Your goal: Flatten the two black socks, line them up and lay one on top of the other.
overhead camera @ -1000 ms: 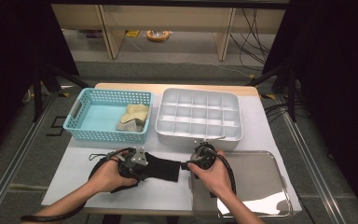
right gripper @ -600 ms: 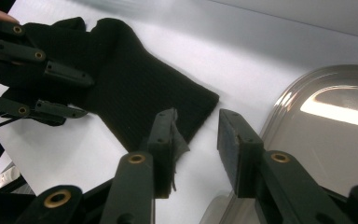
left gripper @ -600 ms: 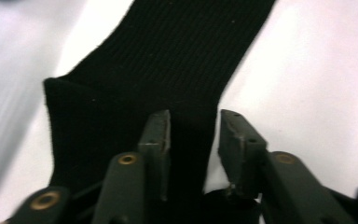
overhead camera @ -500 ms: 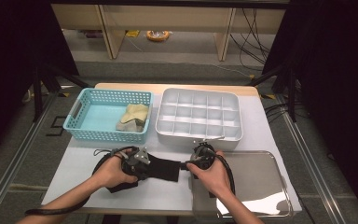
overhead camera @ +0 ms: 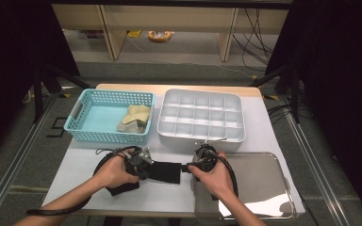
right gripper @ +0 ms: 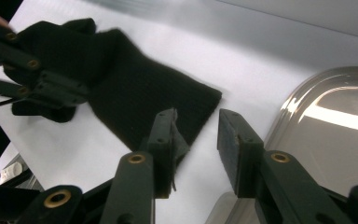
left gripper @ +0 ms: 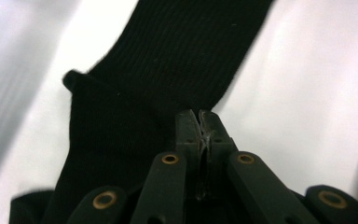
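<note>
A black sock (overhead camera: 164,172) lies flat on the white table top between my two hands. My left gripper (overhead camera: 145,165) sits at the sock's left end. In the left gripper view its jaws (left gripper: 198,116) have just been closing and now stand pressed together, pinching the sock (left gripper: 168,70) at its edge. My right gripper (overhead camera: 188,167) faces the sock's right end, low over the table. In the right gripper view it (right gripper: 198,123) is open, with the sock's cuff corner (right gripper: 186,102) just ahead of the left jaw and bare table in the gap. The left gripper (right gripper: 56,88) shows there too, on the sock's far end.
A turquoise basket (overhead camera: 82,115) at the back left holds a beige cloth (overhead camera: 134,117). A white divided tray (overhead camera: 200,96) stands at the back right. A shiny metal tray (overhead camera: 264,188) lies at the front right, under my right forearm. Cables trail from both grippers.
The left hand has shifted slightly at the sock's left end. The right hand and the sock's right end have stayed where they were.
</note>
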Demonstrator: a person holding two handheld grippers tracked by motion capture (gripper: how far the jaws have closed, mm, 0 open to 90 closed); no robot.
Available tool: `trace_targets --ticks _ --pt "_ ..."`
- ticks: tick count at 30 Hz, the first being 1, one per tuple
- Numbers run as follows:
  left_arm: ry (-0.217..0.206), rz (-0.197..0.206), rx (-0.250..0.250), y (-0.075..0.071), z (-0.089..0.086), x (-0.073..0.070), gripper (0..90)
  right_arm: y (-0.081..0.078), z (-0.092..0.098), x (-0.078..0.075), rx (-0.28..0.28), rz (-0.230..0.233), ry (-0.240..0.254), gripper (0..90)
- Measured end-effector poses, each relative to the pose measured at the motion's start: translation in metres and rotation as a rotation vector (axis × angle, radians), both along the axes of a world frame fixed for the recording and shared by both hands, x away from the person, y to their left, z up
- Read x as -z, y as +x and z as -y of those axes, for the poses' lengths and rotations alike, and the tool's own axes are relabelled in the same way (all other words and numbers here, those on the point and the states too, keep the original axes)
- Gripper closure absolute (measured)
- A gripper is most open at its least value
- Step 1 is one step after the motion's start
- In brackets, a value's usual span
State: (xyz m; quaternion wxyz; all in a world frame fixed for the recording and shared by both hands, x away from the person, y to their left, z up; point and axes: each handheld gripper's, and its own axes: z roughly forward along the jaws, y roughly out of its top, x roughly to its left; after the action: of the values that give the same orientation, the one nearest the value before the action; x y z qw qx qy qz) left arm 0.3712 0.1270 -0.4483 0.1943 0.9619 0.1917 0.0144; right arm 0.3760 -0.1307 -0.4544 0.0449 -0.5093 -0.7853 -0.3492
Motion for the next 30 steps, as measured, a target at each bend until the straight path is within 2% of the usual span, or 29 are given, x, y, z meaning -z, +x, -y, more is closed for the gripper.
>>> trace_targets --ticks 3,5,9,11,12,13,14,19,21,22,23,24,26,27,28,30 --pt "-0.018 -0.071 0.015 -0.01 0.001 -0.01 87.0 -0.001 0.0 -0.002 -0.005 0.018 -0.002 67.5" --pt "-0.033 -0.101 0.024 -0.016 0.001 -0.016 86.9 -0.002 0.0 -0.003 -0.008 0.021 0.001 67.5" --pt "-0.059 -0.126 0.035 -0.019 0.002 -0.027 86.9 -0.003 0.001 -0.005 -0.007 0.027 0.002 67.5" --pt "-0.068 -0.123 0.024 -0.016 0.001 -0.03 86.8 -0.003 0.001 -0.005 -0.019 0.02 0.015 67.5" --pt "-0.072 -0.121 0.016 -0.012 0.001 -0.032 86.8 -0.006 -0.001 -0.007 0.0 -0.005 0.012 67.5" --pt "-0.073 -0.122 0.008 -0.01 0.002 -0.032 86.8 -0.005 -0.001 -0.005 -0.021 0.004 0.016 67.6" --pt "-0.071 -0.118 0.002 -0.006 0.002 -0.032 86.8 -0.006 -0.002 -0.006 -0.007 -0.031 0.015 67.6" --pt "-0.08 -0.132 -0.04 0.012 0.006 -0.025 86.8 -0.006 -0.002 -0.003 -0.037 0.002 -0.002 67.3" --pt "-0.101 -0.139 -0.057 0.017 0.006 -0.024 86.8 -0.007 -0.004 -0.003 -0.049 -0.013 -0.005 66.3" --pt "-0.107 -0.144 -0.06 0.02 0.006 -0.024 86.8 -0.009 -0.006 -0.003 -0.049 -0.039 0.003 65.0" --pt "-0.112 -0.149 -0.068 0.022 0.006 -0.024 86.8 -0.007 -0.005 -0.001 -0.085 -0.001 -0.006 63.3" --pt "-0.121 -0.152 -0.078 0.024 0.006 -0.024 86.8 -0.007 -0.006 -0.001 -0.091 -0.005 -0.016 61.7" --pt "-0.131 -0.158 -0.09 0.027 0.006 -0.024 86.8 -0.008 -0.008 0.001 -0.132 0.022 -0.016 56.8" --pt "-0.138 -0.168 -0.094 0.028 0.005 -0.024 86.8 -0.009 -0.01 0.0 -0.136 0.006 -0.021 54.9" --pt "-0.145 -0.173 -0.103 0.03 0.006 -0.025 86.9 -0.009 -0.011 0.001 -0.16 0.026 -0.029 52.9" --pt "-0.156 -0.187 -0.113 0.033 0.005 -0.025 86.8 -0.012 -0.014 0.001 -0.195 0.037 -0.043 48.4"
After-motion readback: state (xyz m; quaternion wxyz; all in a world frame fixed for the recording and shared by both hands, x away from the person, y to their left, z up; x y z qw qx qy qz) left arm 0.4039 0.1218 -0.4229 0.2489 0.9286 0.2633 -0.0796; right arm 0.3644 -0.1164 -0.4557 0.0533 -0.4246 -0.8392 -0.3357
